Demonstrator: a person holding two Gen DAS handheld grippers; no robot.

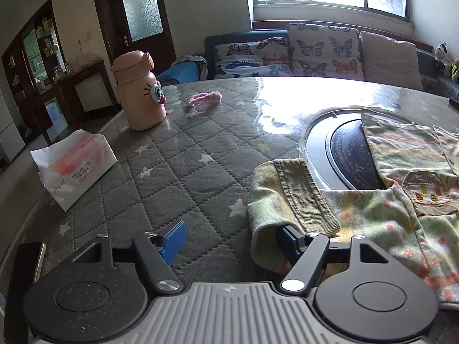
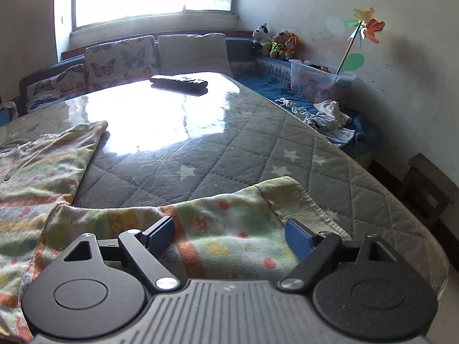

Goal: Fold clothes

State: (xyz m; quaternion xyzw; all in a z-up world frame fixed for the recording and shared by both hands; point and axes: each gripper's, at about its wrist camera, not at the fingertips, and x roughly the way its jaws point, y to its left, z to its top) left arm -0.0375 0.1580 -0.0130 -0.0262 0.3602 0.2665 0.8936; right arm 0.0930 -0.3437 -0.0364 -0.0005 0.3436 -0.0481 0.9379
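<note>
A child's green-and-yellow patterned garment point(image 1: 396, 200) lies spread on the quilted grey table point(image 1: 183, 177). Its left sleeve with a ribbed green cuff point(image 1: 304, 195) lies by my left gripper point(image 1: 232, 239), which is open, the right finger tucked at the sleeve's edge. In the right wrist view the other sleeve point(image 2: 229, 229) with its ribbed cuff point(image 2: 298, 200) lies between the fingers of my right gripper point(image 2: 229, 236), which is open just above the cloth. The garment's body point(image 2: 43, 166) stretches to the left.
A pink bottle point(image 1: 139, 91), a tissue pack point(image 1: 74, 163), a pink hair tie point(image 1: 205, 99) and a phone point(image 1: 25, 261) lie at the left. A round hotplate inset point(image 1: 344, 154) sits under the garment. A remote point(image 2: 179, 81) lies far across. A sofa runs behind.
</note>
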